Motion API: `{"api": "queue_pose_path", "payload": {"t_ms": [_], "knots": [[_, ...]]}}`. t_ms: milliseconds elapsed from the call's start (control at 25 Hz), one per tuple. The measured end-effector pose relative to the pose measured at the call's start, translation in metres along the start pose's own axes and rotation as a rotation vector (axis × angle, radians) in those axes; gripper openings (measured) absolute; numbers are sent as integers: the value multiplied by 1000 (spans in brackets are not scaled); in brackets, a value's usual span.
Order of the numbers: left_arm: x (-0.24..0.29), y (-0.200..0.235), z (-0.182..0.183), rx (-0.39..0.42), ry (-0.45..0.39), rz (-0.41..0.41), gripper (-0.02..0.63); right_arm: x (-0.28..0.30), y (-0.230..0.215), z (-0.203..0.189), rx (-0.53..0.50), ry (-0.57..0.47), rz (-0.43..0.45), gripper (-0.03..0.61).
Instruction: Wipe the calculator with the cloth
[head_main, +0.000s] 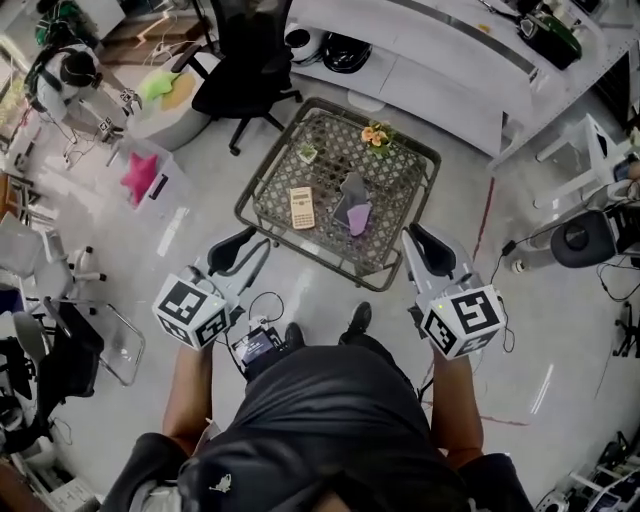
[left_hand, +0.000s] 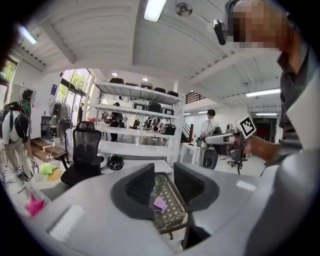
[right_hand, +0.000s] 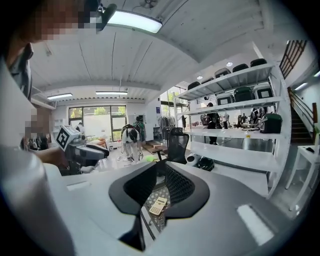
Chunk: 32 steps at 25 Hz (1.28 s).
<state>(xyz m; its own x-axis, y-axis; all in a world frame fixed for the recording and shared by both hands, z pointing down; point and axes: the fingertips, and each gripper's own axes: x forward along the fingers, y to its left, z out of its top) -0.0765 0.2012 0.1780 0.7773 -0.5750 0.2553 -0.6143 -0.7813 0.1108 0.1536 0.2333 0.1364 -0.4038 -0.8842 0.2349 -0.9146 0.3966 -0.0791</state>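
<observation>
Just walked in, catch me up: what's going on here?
A person stands at the mesh table holding a gripper in each hand. The left gripper has its jaws apart, the right gripper has them together, and both are empty. The calculator and the purple cloth lie untouched side by side on it; wiping has not begun.

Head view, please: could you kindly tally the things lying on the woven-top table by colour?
Beige: 1, flat rectangular calculator
Purple: 1, crumpled cloth
Dark grey: 1, flat piece touching the cloth
Orange: 1, small flower-like object
Green and white: 1, small item
Total: 5
</observation>
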Motion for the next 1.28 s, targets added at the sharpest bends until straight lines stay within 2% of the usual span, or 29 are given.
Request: {"api": "queue_pose_path", "payload": {"t_ms": [240, 760, 1040, 1280], "knots": [[35, -13, 6, -8, 15, 78, 179, 18, -48, -4, 12, 3, 83, 33], [68, -26, 16, -28, 44, 241, 179, 52, -97, -7, 28, 8, 250, 33], [86, -36, 27, -9, 54, 250, 179, 49, -115, -13, 54, 11, 276, 33], [112, -20, 34, 3, 55, 230, 179, 54, -130, -17, 73, 13, 250, 34]]}}
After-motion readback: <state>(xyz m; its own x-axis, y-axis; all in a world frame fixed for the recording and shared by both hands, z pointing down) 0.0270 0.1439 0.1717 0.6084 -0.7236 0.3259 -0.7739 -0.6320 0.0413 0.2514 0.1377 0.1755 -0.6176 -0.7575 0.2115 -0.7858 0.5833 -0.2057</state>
